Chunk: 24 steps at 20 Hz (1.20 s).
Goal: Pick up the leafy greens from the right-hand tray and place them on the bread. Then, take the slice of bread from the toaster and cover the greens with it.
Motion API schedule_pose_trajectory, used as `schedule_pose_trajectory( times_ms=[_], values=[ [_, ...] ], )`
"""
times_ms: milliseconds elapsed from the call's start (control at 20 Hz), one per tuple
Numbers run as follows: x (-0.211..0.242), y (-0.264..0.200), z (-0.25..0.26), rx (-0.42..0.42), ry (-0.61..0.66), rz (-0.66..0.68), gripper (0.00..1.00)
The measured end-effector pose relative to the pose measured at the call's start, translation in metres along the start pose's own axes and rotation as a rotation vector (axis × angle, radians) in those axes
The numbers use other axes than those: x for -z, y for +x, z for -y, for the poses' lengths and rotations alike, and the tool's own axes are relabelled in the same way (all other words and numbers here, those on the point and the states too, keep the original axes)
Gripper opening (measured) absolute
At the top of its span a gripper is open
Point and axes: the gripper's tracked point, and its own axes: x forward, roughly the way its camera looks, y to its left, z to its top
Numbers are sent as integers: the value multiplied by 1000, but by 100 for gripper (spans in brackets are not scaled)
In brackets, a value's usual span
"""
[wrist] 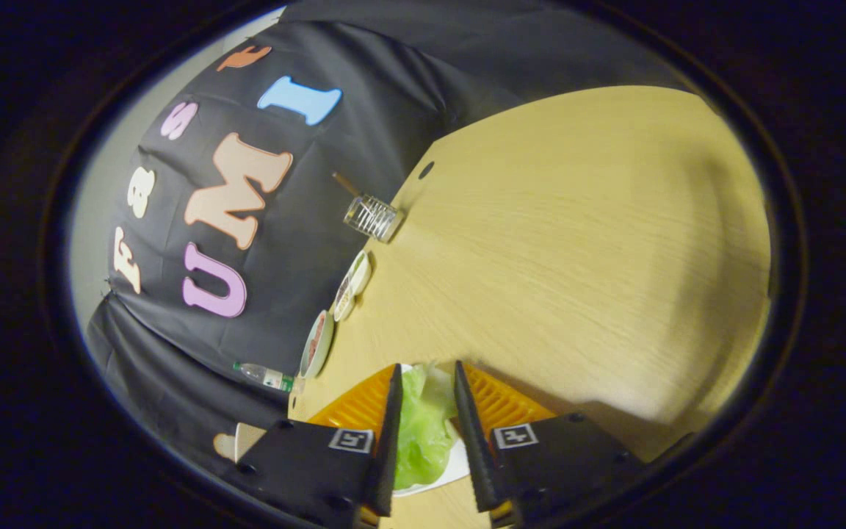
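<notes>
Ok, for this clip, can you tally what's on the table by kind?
Leafy greens, between the gripper fingers: 1
White tray under them: 1
Small dishes: 2
Wire holder: 1
Bottle: 1
Total: 6

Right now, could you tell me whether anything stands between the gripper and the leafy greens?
Nothing visible does. The leafy greens lie on a white tray, right between the open fingers of the gripper.
</notes>
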Motion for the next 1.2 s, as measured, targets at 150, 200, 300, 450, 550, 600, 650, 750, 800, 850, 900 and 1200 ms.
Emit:
schedule_pose_trajectory(
  times_ms=[150,200,300,450,550,600,650,750,800,850,900,1200],
  values=[
    [2,-2,-4,-19,-3,-11,24],
    [2,-2,-4,-19,0,-14,20],
    [0,-1,-12,-49,34,-11,15],
    [-4,-8,-19,-47,63,18,10],
    [-12,-14,-30,-62,89,60,6],
    [-16,-17,-32,-58,111,75,6],
    [-20,-20,-38,-60,137,90,6],
    [-26,-30,-60,-93,204,122,6],
    [-29,-34,-71,-113,228,140,6],
    [-29,-38,-81,-126,243,155,6],
    [-30,-42,-90,-136,256,169,6],
    [-20,-58,-161,-231,380,222,6]
  ],
)
